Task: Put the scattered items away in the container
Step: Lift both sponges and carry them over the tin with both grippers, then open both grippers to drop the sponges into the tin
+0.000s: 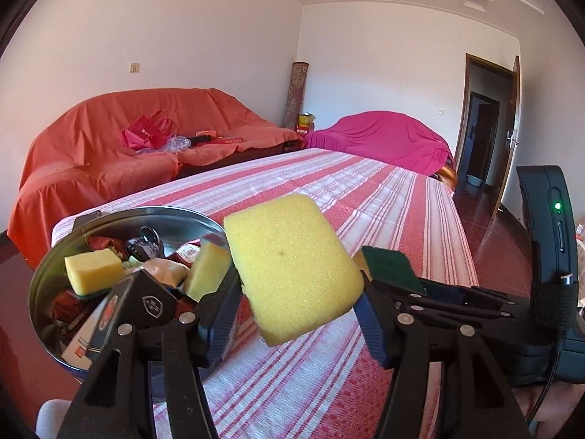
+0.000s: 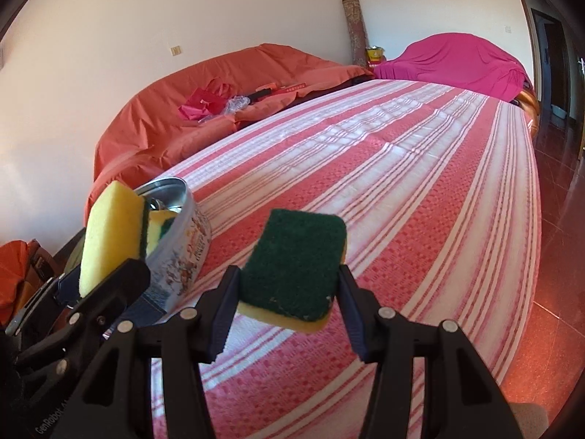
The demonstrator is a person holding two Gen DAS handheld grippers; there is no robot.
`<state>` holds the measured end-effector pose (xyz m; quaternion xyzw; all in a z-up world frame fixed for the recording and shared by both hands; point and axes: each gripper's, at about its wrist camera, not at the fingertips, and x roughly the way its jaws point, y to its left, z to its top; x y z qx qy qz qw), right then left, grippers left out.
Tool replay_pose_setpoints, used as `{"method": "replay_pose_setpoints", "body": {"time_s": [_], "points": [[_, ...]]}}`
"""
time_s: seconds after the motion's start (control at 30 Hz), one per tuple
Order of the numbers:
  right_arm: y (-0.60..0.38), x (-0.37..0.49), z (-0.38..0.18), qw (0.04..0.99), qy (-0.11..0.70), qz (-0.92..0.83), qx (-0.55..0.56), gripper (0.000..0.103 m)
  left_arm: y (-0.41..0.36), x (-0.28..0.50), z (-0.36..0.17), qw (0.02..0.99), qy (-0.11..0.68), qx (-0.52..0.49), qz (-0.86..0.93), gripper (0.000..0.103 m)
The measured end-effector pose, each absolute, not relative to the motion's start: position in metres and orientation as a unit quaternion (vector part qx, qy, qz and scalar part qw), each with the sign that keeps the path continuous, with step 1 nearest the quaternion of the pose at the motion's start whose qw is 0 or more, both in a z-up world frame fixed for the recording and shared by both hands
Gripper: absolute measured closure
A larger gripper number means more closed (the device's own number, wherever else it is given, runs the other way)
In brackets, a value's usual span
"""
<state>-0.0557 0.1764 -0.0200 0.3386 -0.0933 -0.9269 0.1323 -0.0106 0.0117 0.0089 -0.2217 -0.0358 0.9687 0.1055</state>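
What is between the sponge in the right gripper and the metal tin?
In the right wrist view, only bare striped cloth separates the right gripper's sponge from the tin. The left gripper's sponge sits beyond, by the tin's rim.

The tin (image 1: 128,219) stands at the near left edge of the table (image 1: 365,201), with a sponge (image 1: 93,269) and other small things in it. Just right of the tin the left gripper (image 1: 298,292) holds a second sponge (image 1: 292,267) above the cloth; right of that again the right gripper (image 2: 289,303) holds a third sponge (image 2: 292,267) (both off the table). Behind the table, far left, is a covered sofa (image 1: 109,139), and far right a covered chair (image 1: 384,135)
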Motion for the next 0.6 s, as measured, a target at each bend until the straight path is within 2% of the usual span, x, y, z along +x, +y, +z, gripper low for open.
{"method": "replay_pose_setpoints", "body": {"time_s": [0.2, 0.37, 0.6], "points": [[0.127, -0.07, 0.007, 0.19, -0.07, -0.924, 0.325, 0.05, -0.041, -0.02, 0.023, 0.048, -0.067, -0.207, 0.975, 0.041], [0.079, -0.092, 0.027, 0.25, -0.065, -0.912, 0.32, 0.05, -0.096, -0.039, 0.014, -0.008, -0.103, -0.246, 0.964, 0.04], [0.012, -0.131, 0.017, 0.283, -0.011, -0.891, 0.355, 0.049, -0.146, -0.062, -0.008, -0.036, -0.136, -0.301, 0.943, 0.04]]}}
